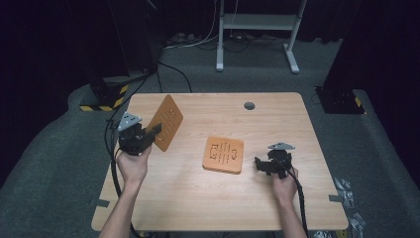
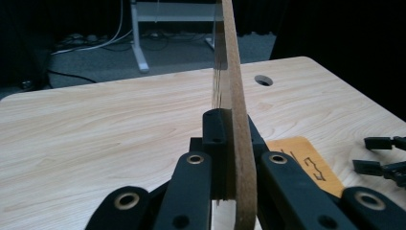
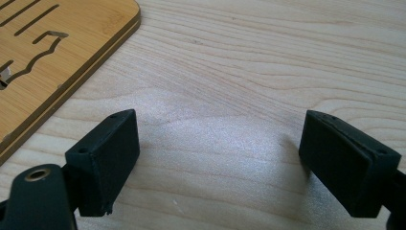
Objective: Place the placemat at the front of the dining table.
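Observation:
My left gripper [image 1: 154, 131] is shut on the edge of an orange wooden board [image 1: 166, 122] with cut slots, held upright and tilted above the table's left side. In the left gripper view that board [image 2: 234, 96] runs edge-on between the pads [image 2: 214, 139]. A second slotted orange board [image 1: 223, 154] lies flat in the middle of the table, and shows at the lower right [image 2: 306, 160] and upper left [image 3: 52, 52] in the gripper views. My right gripper [image 1: 261, 166] rests low on the table to the right of the flat board, open [image 3: 220, 158], nothing between its pads.
The light wooden table [image 1: 198, 198] has a round cable hole [image 1: 249, 105] near its far edge. Beyond it stand a white desk frame [image 1: 257, 29] and cables on grey carpet. Black stands with yellow-striped bases [image 1: 104, 96] sit at the far left.

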Motion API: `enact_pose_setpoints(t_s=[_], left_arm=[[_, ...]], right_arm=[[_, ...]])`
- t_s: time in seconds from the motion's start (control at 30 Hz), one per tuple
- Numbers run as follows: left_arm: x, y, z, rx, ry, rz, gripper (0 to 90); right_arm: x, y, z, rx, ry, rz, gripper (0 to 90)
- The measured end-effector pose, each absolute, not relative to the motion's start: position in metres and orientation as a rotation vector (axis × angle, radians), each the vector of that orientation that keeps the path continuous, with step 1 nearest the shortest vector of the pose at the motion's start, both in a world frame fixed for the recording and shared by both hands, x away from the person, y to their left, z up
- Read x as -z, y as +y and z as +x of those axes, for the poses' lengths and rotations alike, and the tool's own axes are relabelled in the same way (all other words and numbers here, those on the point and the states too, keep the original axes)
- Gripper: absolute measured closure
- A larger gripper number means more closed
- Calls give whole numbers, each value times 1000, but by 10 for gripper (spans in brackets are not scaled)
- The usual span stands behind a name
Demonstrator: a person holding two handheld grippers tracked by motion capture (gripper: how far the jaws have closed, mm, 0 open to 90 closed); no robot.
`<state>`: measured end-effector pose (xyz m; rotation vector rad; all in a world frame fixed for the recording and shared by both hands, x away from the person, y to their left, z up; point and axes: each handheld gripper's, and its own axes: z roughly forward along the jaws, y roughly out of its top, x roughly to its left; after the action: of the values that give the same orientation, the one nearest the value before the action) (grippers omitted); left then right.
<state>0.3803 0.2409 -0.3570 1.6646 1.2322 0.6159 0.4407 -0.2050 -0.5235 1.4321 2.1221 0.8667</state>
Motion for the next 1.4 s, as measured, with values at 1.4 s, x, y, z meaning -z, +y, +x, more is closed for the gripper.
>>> enact_pose_setpoints(t_s=[1.4], left_arm=[[389,271,380,-708,1355,1651,860]], right_arm=[[524,-205,441,-867,2122,1432,135]])
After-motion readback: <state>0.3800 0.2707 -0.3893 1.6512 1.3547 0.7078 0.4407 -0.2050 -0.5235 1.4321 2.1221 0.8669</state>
